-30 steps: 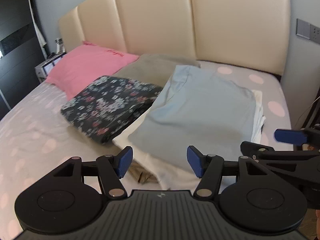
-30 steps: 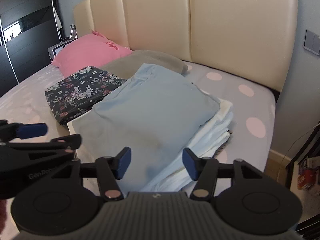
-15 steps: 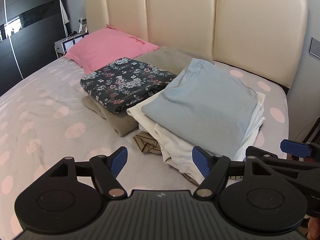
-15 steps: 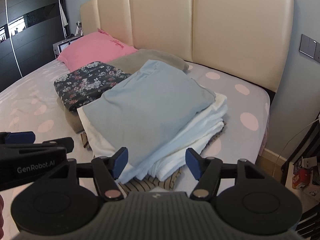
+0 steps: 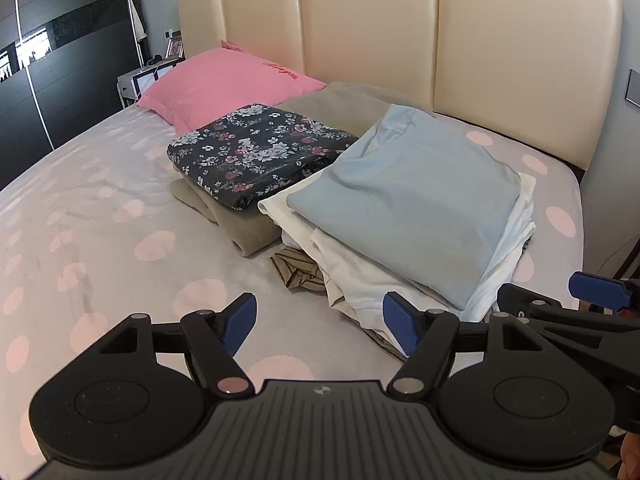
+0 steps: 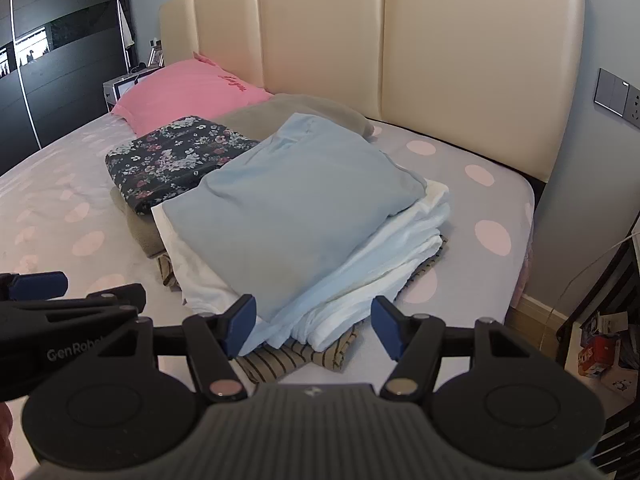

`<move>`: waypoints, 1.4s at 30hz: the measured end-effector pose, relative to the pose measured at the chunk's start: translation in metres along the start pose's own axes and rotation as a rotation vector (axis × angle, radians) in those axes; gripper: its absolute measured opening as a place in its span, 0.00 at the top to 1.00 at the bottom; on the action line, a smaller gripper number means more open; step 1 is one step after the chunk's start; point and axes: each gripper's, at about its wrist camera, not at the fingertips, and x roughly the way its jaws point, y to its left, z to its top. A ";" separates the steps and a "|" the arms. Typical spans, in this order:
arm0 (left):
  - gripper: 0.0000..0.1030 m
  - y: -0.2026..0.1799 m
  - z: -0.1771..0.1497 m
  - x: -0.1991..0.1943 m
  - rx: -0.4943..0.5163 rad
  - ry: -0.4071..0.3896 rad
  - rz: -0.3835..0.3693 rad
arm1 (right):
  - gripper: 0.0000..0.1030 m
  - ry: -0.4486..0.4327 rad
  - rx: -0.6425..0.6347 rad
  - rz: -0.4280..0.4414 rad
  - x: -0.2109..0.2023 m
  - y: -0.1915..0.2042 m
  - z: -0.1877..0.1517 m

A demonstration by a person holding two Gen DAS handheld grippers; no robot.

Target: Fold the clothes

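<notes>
Over the near edge of the bed I hold both tools level and empty: my left gripper (image 5: 320, 322) has its blue pads spread wide with nothing between them, and my right gripper (image 6: 312, 326) is spread just as wide, also holding nothing. I judge they hang back like this because the folding looks finished and I am clear of the work. Just beyond my right gripper sits the folded stack, with the light blue shirt (image 6: 292, 208) squared on top, white garments (image 6: 376, 264) layered under it and a striped piece (image 6: 296, 356) poking out at the bottom. Beside that stack, on its left, the floral garment (image 5: 256, 152) lies folded on a beige garment (image 5: 244, 224), the two piles touching. Behind the stack, toward the cream headboard (image 5: 360, 40), a pink pillow (image 5: 224, 88) and a taupe pillow (image 5: 344, 100) rest side by side. Left of the stack the spotted sheet (image 5: 100, 208) lies bare. To its right, off the bed, a dark shelf (image 6: 600, 320) stands near, which I judge would hamper a wide swing of my right tool.
</notes>
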 end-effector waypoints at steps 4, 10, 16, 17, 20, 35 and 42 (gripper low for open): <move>0.37 -0.001 0.000 0.000 0.001 0.001 0.000 | 0.36 0.002 -0.003 -0.002 0.001 0.001 0.000; 0.40 -0.001 0.000 0.002 -0.005 0.005 -0.002 | 0.36 0.006 -0.008 -0.008 0.003 0.002 0.001; 0.42 -0.003 0.000 0.002 -0.007 0.010 -0.004 | 0.36 0.007 -0.007 -0.006 0.003 0.001 0.000; 0.43 -0.003 0.000 0.002 -0.009 0.012 -0.006 | 0.36 0.007 -0.007 -0.005 0.003 0.001 0.000; 0.44 -0.004 0.000 0.002 -0.009 0.013 -0.005 | 0.36 0.008 -0.008 -0.004 0.003 0.000 0.000; 0.48 -0.008 0.000 0.003 -0.014 0.018 0.000 | 0.36 0.011 -0.010 -0.010 0.004 -0.002 0.000; 0.48 -0.011 0.000 0.003 -0.014 0.019 0.002 | 0.36 0.011 -0.010 -0.010 0.004 -0.002 0.000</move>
